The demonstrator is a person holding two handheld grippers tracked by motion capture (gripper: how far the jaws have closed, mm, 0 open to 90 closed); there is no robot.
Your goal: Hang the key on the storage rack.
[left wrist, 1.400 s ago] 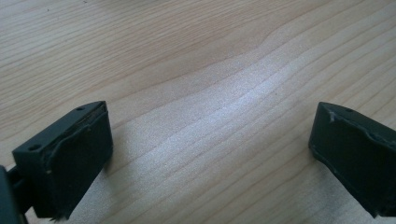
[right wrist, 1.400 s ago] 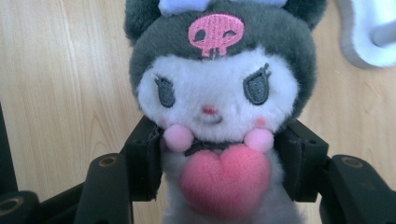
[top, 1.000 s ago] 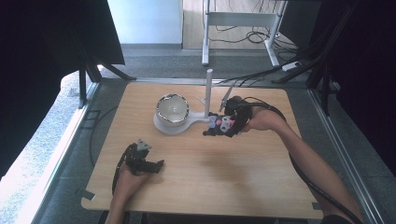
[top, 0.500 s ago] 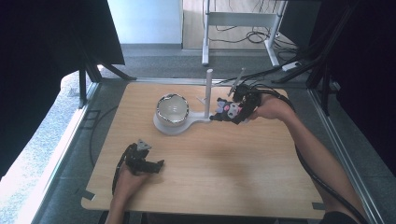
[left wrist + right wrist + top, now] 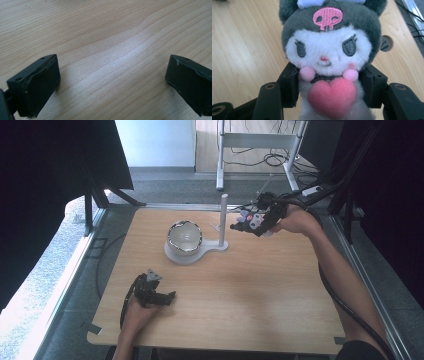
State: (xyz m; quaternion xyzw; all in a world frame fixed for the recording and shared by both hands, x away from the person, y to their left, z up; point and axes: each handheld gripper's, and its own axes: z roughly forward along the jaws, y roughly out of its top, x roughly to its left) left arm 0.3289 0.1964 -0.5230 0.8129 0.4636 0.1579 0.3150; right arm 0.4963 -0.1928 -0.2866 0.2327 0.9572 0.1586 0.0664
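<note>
Right gripper (image 5: 239, 226) is carrying the plush doll (image 5: 328, 58) up and toward the far right of the table (image 5: 280, 300) since a second ago, now just right of the white stand's post (image 5: 223, 220), jaws clamping its soft body. Left gripper (image 5: 110, 82) is sitting near-left, jaws apart, holding nothing. Doll's looking light and squishy, so gripping its torso seems safest.

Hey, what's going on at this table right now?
A person works at a wooden table with a gripper in each hand. The right gripper is shut on a plush doll with a dark hood and pink heart, holding it above the table beside the white stand, next to a bowl. The left gripper rests open near the front edge, holding nothing.
</note>
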